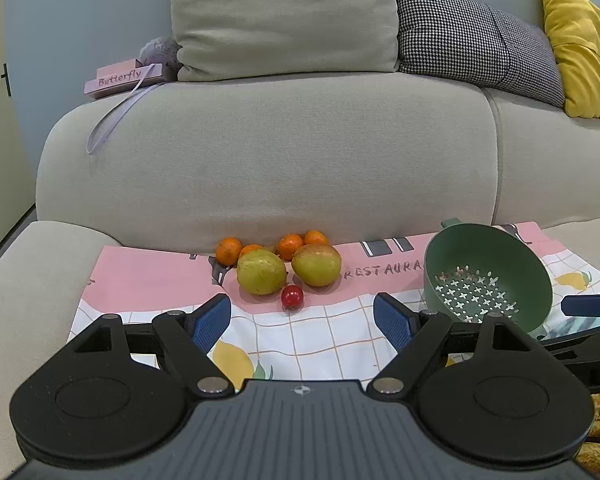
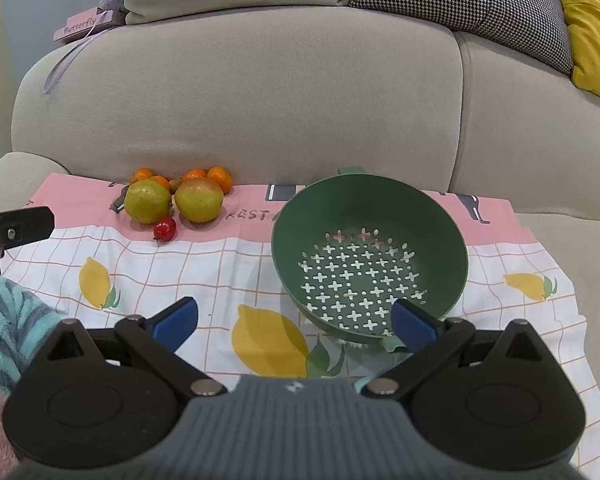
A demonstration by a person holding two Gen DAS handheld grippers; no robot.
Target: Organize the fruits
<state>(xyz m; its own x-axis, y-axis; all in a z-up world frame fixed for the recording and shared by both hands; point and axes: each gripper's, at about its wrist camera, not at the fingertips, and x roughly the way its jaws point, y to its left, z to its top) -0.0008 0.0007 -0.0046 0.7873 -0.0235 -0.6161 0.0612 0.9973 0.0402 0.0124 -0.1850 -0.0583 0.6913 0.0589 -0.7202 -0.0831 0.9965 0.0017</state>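
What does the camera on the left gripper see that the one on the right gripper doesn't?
Only the left wrist view shows the left gripper head-on, open and aimed at the fruit, with the right gripper's fingertip at its right edge. Only the right wrist view shows the right gripper, open, a striped teal sleeve and the whole green colander, which is empty. Both show the two pears, the tangerines, the small red fruit and the sofa.

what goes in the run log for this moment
left tool open | right tool open | fruits on cloth | colander empty
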